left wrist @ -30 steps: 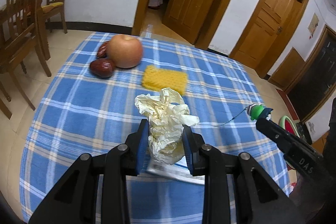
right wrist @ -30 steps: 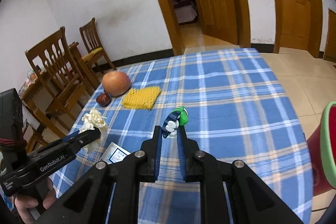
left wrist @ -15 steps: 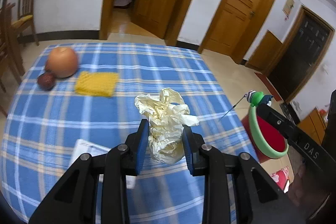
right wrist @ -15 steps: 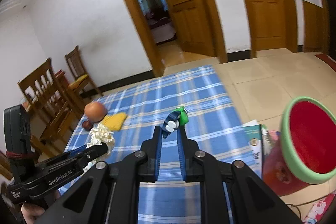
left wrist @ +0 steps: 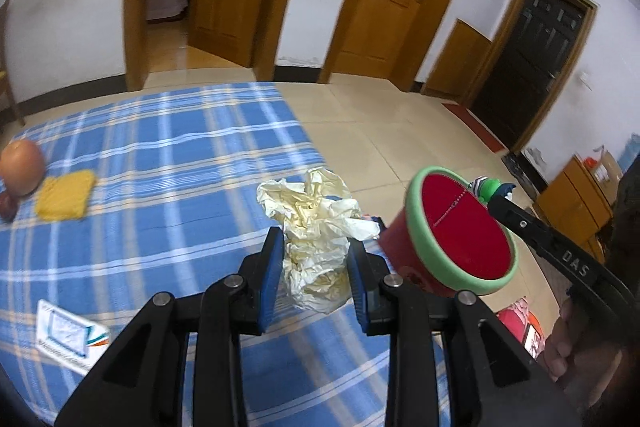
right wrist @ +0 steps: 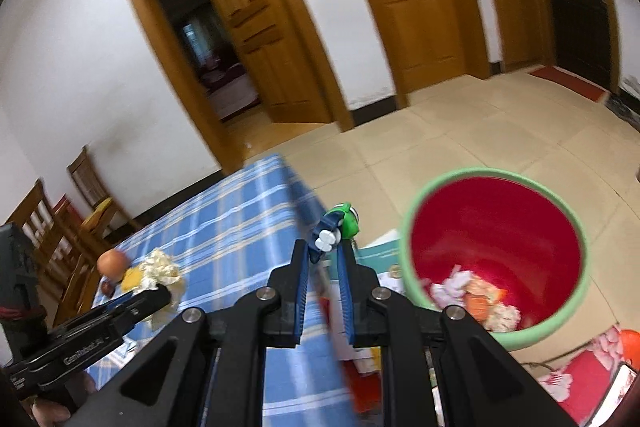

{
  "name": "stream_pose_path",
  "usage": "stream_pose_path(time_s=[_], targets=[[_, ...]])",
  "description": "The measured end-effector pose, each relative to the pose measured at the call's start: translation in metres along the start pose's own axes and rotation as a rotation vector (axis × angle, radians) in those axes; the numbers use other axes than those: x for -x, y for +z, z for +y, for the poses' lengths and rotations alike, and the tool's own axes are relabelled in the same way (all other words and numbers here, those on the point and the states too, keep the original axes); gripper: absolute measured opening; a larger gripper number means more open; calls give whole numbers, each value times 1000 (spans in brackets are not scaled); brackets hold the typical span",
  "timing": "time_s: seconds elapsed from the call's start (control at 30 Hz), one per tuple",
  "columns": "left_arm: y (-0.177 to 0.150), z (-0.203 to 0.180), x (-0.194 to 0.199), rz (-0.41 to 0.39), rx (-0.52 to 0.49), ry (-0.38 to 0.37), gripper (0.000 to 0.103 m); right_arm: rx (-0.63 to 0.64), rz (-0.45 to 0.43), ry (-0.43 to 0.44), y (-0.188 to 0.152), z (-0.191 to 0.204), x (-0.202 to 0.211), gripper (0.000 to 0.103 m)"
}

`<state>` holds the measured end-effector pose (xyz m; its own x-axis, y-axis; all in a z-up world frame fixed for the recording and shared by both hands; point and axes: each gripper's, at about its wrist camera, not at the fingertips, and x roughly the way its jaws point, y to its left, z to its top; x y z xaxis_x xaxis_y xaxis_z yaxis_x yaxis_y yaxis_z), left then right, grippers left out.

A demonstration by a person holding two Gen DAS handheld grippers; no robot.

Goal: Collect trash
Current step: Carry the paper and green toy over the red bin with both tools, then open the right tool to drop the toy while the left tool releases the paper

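Left-wrist view shows both claws swung off the checked table toward the red bin — left gripper clamped on crumpled paper, right gripper pinching a green-and-white scrap beside the rim — so dropping looks next.

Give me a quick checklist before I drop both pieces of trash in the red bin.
1. Left hand-held gripper shut on the crumpled paper: ok.
2. Right hand-held gripper shut on the small green and white piece: ok.
3. Red bin open on top, room inside: ok.
4. Small piece above the bin's opening: ok in the left wrist view.
5. Crumpled paper above the bin: not ok, short of the rim.
6. Bin steady on the floor: cannot tell.
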<state>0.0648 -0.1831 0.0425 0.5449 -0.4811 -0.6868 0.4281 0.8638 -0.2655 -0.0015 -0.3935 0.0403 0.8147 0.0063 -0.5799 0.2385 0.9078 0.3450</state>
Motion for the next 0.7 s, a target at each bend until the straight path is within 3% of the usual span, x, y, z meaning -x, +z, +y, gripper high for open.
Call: stream_pose_path(time_s=[0.33, 0.7], targets=[[7, -47, -33, 41, -72, -40, 31, -148, 33, -78, -2, -71, -11, 17], [12, -94, -70, 80, -138, -86, 31, -234, 25, -113, -4, -109, -13, 20]])
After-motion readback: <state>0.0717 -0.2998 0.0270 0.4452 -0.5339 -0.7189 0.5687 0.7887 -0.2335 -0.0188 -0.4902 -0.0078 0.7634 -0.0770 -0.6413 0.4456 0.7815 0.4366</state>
